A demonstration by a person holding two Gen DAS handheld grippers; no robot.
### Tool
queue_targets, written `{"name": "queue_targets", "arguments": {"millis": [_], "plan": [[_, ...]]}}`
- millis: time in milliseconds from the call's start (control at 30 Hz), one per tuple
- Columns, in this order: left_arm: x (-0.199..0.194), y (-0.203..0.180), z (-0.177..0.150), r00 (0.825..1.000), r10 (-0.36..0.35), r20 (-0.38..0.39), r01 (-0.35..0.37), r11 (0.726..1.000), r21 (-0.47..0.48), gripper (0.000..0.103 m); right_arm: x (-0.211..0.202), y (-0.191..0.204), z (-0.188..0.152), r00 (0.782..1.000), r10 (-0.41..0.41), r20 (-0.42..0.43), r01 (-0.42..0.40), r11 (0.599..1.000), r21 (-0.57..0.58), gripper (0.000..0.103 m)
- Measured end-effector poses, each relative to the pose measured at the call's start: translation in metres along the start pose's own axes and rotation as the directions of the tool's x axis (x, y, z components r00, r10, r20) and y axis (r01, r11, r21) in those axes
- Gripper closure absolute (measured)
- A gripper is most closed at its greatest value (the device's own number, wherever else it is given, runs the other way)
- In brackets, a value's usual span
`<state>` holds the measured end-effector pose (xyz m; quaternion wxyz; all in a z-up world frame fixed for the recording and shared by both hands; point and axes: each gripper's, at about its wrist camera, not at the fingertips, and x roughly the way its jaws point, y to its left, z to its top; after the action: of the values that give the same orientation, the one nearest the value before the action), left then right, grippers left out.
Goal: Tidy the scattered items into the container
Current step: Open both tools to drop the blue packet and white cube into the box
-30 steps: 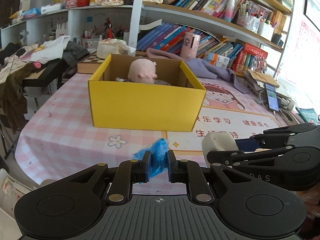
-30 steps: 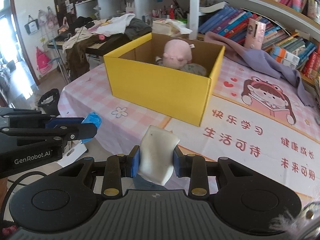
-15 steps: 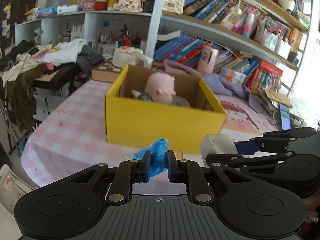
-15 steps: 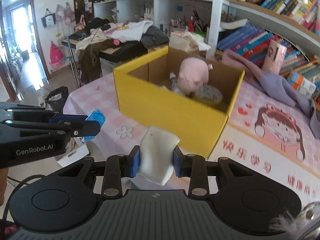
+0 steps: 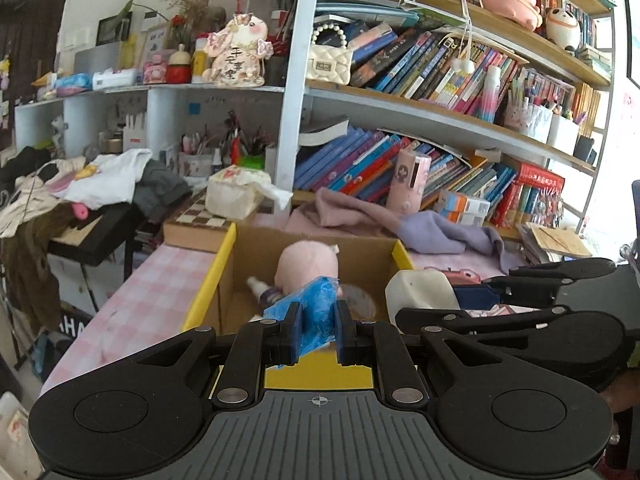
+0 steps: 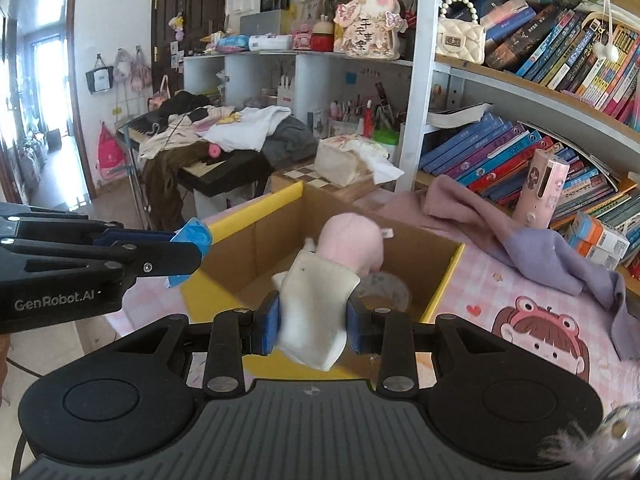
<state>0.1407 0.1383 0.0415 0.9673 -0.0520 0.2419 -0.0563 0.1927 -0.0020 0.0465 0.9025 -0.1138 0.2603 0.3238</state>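
Left gripper (image 5: 318, 330) is clamped hard on a crumpled blue wrapper (image 5: 312, 312), pads pressing both sides; right gripper (image 6: 313, 328) is closed on a soft whitish pouch (image 6: 316, 304), which bulges above and sags below the pads. Both loads hang at the near wall of the yellow box (image 6: 256, 208), roughly over its front edge, with the open cavity just ahead.

Inside the box we see a pink plush toy (image 6: 352, 246) toward the back, a small bottle (image 5: 262, 290) lying by its left side, and a round grey item (image 6: 384, 286) on the floor at right. Bare cardboard floor shows front-left.

Judgement on the step: we are carrying both items in for release. To do it well, we would bring each gripper fully past the front wall before letting go, since a drop from here may land on the rim or outside on the pink checked tablecloth (image 5: 152, 300). The wrapper is light and may cling to a pad, so we would open wide and low. The pouch is limp; we would release it over the bare floor, not on the plush. The two grippers sit close side by side, so we would keep them apart while opening.

Beyond the box: a purple cloth (image 6: 540, 244) lies on the table, bookshelves (image 5: 440, 80) behind.
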Motion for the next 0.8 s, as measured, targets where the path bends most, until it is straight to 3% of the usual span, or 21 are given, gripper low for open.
{"name": "queue_targets", "arguments": {"millis": [400,800], "plan": [[0.074,0.015,0.013,0.994,0.028,-0.109,-0.029,1.000,-0.009,0.088,0.073,-0.045,0.033,0.999,-0.028,-0.035,0.025,0.995,-0.093,0.072],[0.138,0.019,0.017,0.967,0.070,-0.245,-0.057,0.997,0.058,0.088,0.173,-0.055,0.030,0.961,-0.076,-0.266,-0.020,0.940,-0.342,0.071]]}}
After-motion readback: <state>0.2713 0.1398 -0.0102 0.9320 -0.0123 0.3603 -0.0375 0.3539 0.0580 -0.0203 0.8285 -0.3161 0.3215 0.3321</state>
